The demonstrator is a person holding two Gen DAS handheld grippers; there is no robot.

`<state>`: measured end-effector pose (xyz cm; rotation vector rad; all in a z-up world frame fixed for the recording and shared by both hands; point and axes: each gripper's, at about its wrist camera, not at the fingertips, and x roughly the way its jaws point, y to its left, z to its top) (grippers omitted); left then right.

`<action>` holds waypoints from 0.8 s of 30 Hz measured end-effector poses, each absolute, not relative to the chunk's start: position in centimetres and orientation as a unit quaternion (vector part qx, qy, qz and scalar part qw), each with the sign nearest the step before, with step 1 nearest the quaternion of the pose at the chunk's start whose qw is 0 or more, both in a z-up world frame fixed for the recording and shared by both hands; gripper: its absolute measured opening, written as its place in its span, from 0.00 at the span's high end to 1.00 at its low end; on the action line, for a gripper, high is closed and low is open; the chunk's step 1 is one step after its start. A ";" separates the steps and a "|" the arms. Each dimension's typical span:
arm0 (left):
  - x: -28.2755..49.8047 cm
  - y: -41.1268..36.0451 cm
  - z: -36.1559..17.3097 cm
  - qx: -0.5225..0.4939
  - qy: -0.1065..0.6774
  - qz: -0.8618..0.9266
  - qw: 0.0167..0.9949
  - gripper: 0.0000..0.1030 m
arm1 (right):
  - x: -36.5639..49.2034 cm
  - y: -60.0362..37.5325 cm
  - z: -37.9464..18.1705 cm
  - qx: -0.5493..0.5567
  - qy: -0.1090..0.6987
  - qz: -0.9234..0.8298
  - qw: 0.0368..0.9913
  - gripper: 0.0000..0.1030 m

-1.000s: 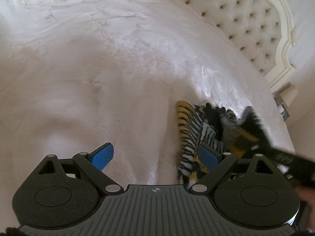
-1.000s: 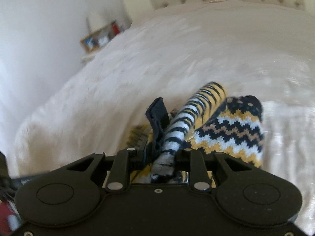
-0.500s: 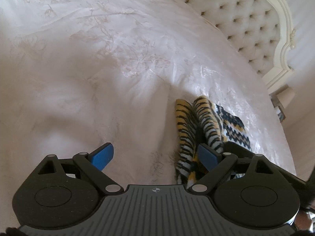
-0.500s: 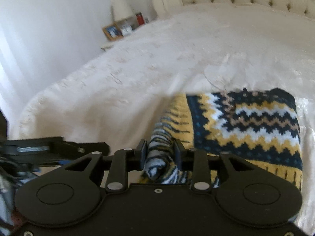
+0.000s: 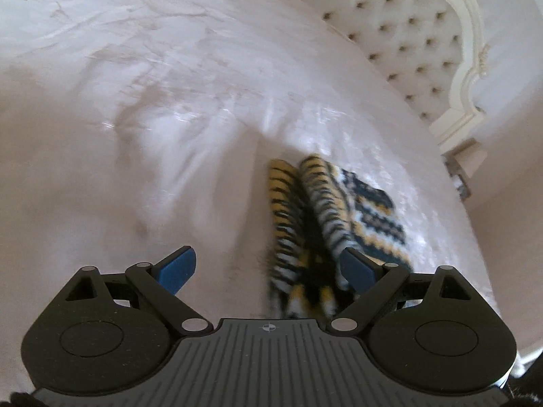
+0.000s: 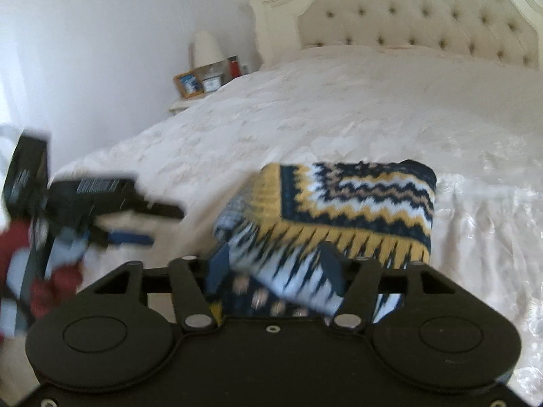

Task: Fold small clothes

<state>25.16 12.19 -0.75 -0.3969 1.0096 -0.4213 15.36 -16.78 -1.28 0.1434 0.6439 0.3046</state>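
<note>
A small knitted garment (image 6: 353,203) with yellow, navy and white zigzags lies folded on the white bed (image 6: 339,108). It also shows in the left wrist view (image 5: 325,217), with two striped sleeves side by side. My right gripper (image 6: 275,268) is open, its blue fingers either side of a striped sleeve (image 6: 298,281) without pinching it. My left gripper (image 5: 268,264) is open and empty, its right finger close beside the garment's near end. The left gripper also shows blurred at the left of the right wrist view (image 6: 112,224).
A tufted cream headboard (image 6: 424,17) stands at the far end of the bed. A nightstand (image 6: 190,101) beside it holds a lamp (image 6: 206,49), a picture frame and small items. The bedspread (image 5: 135,118) stretches wide to the left of the garment.
My right gripper has opened and let go of the striped sleeve, which now rests on the folded garment. My left gripper has stayed open and moved slightly.
</note>
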 end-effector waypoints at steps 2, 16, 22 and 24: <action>25.2 11.7 -0.5 -0.195 0.475 -0.209 0.832 0.10 | 14.4 -15.6 -1.5 0.040 0.305 0.157 0.938 0.36; 28.9 4.1 -1.2 -0.143 0.501 -0.277 0.807 0.31 | 13.9 -10.1 -3.4 -0.071 0.275 0.166 0.944 0.45; 29.3 3.9 -2.9 -0.124 0.504 -0.269 0.811 0.70 | 14.6 -9.7 -4.5 -0.080 0.273 0.158 0.946 0.61; 29.2 4.5 -2.8 -0.141 0.493 -0.278 0.813 0.84 | 14.7 -9.6 -4.7 -0.082 0.275 0.153 0.946 0.77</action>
